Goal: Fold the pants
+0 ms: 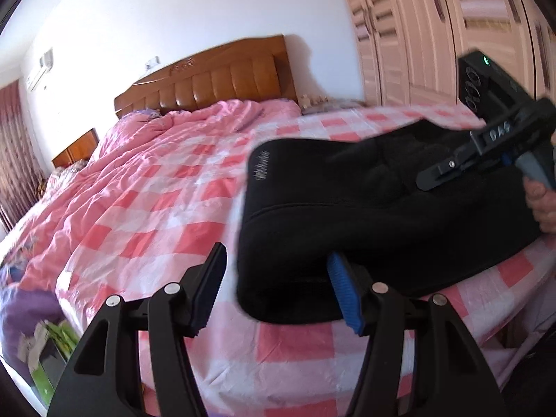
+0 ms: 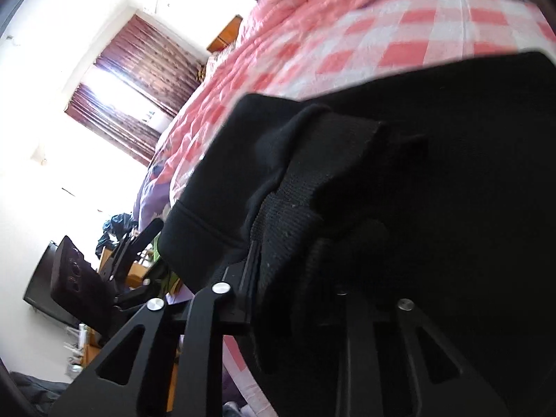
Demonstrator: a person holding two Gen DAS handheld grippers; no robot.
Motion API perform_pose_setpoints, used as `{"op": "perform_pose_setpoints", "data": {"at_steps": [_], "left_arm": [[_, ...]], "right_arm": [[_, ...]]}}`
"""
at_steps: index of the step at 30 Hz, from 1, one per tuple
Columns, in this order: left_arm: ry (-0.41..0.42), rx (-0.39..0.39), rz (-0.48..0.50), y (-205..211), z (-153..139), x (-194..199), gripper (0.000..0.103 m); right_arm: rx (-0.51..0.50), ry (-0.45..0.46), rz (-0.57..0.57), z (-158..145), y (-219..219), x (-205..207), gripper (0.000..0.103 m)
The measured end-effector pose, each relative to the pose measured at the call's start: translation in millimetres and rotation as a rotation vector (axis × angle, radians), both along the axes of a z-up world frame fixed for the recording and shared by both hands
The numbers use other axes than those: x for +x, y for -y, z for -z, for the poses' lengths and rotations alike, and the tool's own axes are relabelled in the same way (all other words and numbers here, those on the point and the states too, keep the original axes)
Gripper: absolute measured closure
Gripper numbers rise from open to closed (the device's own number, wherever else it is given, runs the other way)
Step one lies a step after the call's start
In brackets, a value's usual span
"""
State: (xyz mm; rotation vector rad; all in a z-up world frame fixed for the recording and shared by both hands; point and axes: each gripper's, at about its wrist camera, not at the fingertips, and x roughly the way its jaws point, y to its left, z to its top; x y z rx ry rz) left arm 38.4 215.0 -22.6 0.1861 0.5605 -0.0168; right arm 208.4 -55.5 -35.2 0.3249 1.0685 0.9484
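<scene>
The black pants (image 1: 365, 215) lie folded in a thick bundle on the pink checked bedspread (image 1: 149, 208), near the bed's front right corner. My left gripper (image 1: 278, 295) is open; its jaws stand wide apart, with the bundle's near left corner between them, untouched by the left pad. My right gripper (image 1: 448, 170) shows at the right in the left wrist view, lying on top of the pants. In the right wrist view the pants (image 2: 399, 191) fill the frame and black ribbed fabric sits between the fingers of my right gripper (image 2: 295, 299), which is shut on it.
A wooden headboard (image 1: 208, 80) and rumpled pink quilt (image 1: 194, 121) are at the far end. Pink wardrobe doors (image 1: 434, 34) stand at the right. A nightstand (image 1: 76, 146) and curtains (image 2: 132, 97) are at the left. Clutter lies on the floor (image 1: 48, 354) by the bed.
</scene>
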Motion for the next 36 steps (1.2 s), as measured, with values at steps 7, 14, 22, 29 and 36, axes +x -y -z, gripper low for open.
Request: {"op": "perform_pose_setpoints", "data": {"at_steps": [7, 14, 22, 29, 36], "left_arm": [[-0.076, -0.109, -0.069, -22, 16, -14, 0.025], [-0.142, -0.058, -0.202, -4, 29, 36, 0.025], [-0.112, -0.144, -0.268, -17, 22, 45, 0.023], [-0.158, -0.127, -0.278, -11, 34, 50, 0.023], [-0.170, -0.158, -0.297, -15, 34, 52, 0.023]], "right_arm": [[-0.020, 0.216, -0.007, -72, -19, -11, 0.082], [-0.048, 0.380, -0.010, -133, -12, -23, 0.082], [-0.064, 0.269, 0.148, -61, 76, -38, 0.083], [-0.014, 0.129, 0.195, 13, 96, -31, 0.083], [-0.001, 0.164, 0.188, -1, 89, -33, 0.083]]}}
